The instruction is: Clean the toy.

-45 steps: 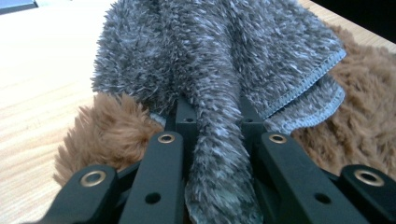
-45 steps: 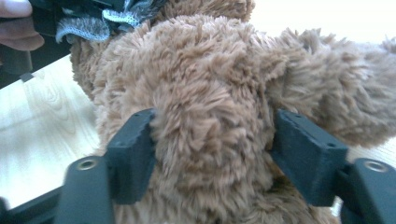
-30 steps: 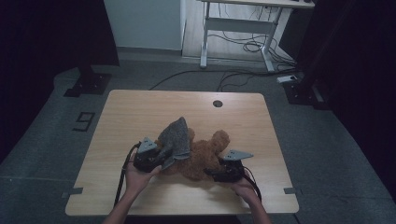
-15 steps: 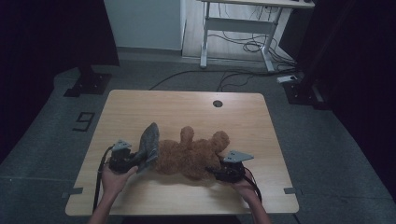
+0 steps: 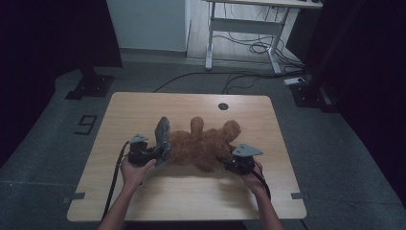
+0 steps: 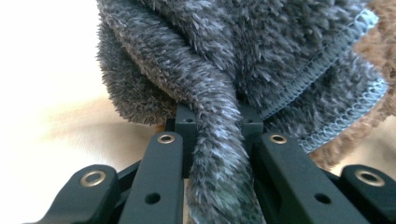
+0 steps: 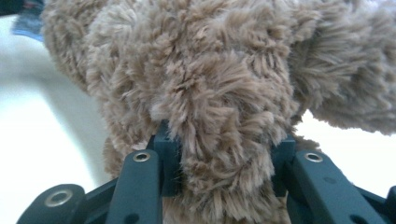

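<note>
Two hands come in from the near edge of the wooden table (image 5: pixel 143 108), each carrying a gripper, with a brown plush bear (image 5: pixel 203 146) lying between them. The person's left forearm angles up from the bottom of the high view, the hand wrapped around the left gripper (image 5: pixel 152 152), which points level toward the toy's left end. In the left gripper view its jaws are pinched tight on a fold of a grey fuzzy garment (image 6: pixel 219 154), whose stitched hem shows to the right; the cloth stands up from the gripper (image 6: pixel 215 122) beside the bear. The right forearm rises from the bottom edge too, its hand (image 5: pixel 253 178) behind the right gripper (image 5: pixel 229 164), which meets the bear's right end near the table top. In the right gripper view the jaws have just been closing and now press on a thick tuft of the bear's brown fur (image 7: pixel 219 140) from both sides.
</note>
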Motion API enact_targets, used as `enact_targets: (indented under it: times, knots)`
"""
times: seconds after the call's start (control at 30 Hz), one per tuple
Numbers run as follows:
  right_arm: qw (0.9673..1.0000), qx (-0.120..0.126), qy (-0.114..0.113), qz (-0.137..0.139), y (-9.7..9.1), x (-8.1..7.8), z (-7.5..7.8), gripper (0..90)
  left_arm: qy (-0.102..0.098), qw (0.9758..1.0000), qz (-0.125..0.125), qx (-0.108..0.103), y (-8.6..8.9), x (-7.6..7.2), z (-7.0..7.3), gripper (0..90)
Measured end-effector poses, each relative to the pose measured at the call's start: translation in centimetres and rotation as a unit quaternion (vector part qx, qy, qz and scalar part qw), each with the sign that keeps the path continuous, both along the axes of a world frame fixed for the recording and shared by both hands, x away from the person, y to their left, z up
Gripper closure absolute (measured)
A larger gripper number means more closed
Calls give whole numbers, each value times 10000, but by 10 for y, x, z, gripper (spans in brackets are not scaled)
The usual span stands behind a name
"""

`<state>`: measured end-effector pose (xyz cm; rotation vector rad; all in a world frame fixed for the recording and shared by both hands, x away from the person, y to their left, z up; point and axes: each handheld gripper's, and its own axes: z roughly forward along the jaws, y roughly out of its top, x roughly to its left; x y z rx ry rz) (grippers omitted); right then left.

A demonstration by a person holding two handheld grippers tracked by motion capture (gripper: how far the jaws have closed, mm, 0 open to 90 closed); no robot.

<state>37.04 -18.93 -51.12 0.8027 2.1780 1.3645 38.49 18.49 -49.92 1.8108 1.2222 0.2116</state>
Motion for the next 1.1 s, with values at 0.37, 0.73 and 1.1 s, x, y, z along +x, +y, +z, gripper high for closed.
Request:
enact_targets:
  times: [0.37,0.73,1.1]
  knots:
    - [10000,31,-5,32,-10,1,-15,585,-837,9963,-5,177,-3,-11,53,758]
    - [9999,-16,-57,104,-11,-9,-22,570,-266,9957,-685,570,-73,20,55,750]
    - [9982,347,493,7,-17,-13,-19,344,-433,9951,-594,662,-65,-5,36,764]
